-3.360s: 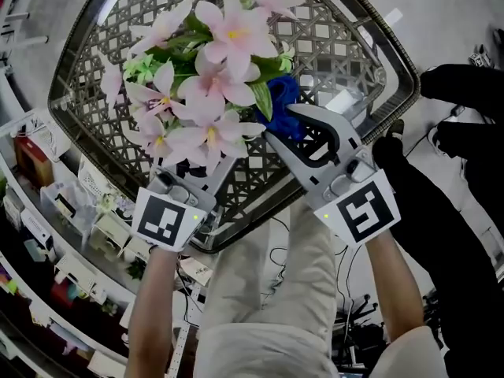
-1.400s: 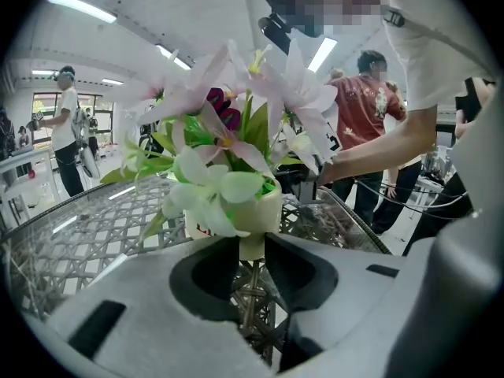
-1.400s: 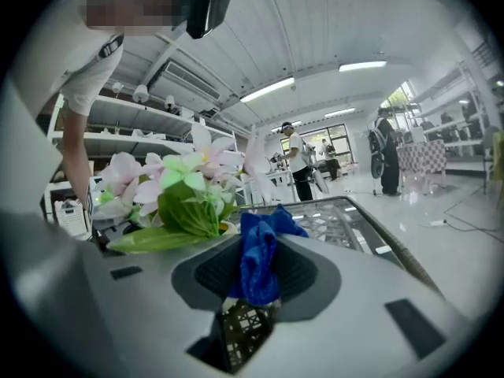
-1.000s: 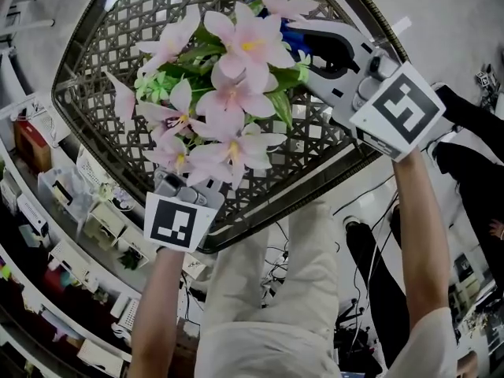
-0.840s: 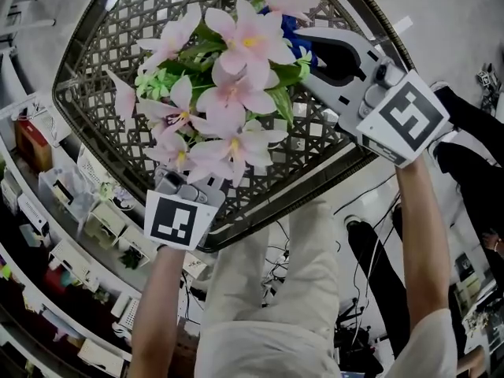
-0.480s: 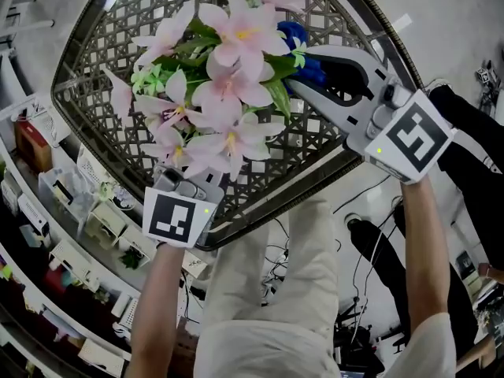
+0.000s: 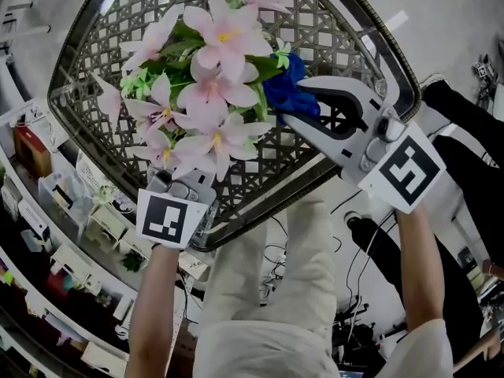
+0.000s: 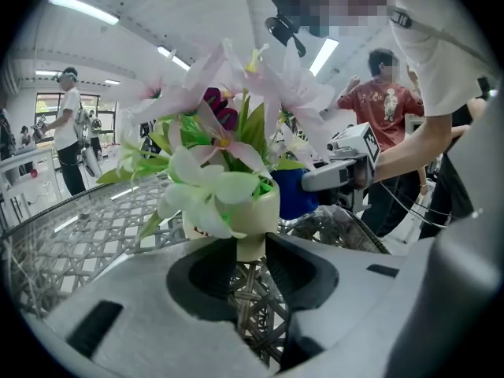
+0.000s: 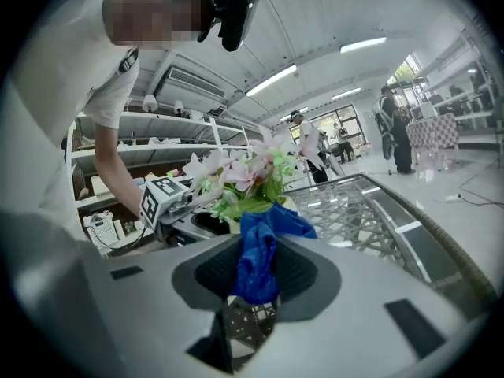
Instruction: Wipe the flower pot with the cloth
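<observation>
Grippers fill the foreground of their own views. The left gripper (image 8: 250,252) has its jaws pressed onto the narrow foot of the cream flower pot (image 8: 256,211), which sits at the centre of that frame just above the dark pads (image 8: 295,272). In the head view this gripper comes in from the lower left, its marker cube (image 7: 165,217) showing and its tips lost under the blooms. The right gripper (image 9: 256,278) pinches a blue cloth (image 9: 258,258) between its jaws, the fabric bunched in the gap and spilling up past the tips; in the head view it reaches in from the right of the frame. Just beyond those tips the cloth's free end lies by the right side of the pot. The blue meets the pot's edge in the left gripper view, though whether it presses on the wall I cannot tell. Pink flowers (image 7: 209,93) and green leaves (image 7: 260,68) spread over the pot and hide it from above, filling the upper centre of the head view. Under all this lies a woven lattice table (image 7: 331,30). Farther off, shelves (image 7: 55,203) with boxes line the left edge of the head view, and a person in a red shirt (image 8: 378,105) stands at the upper right of the left gripper view.
</observation>
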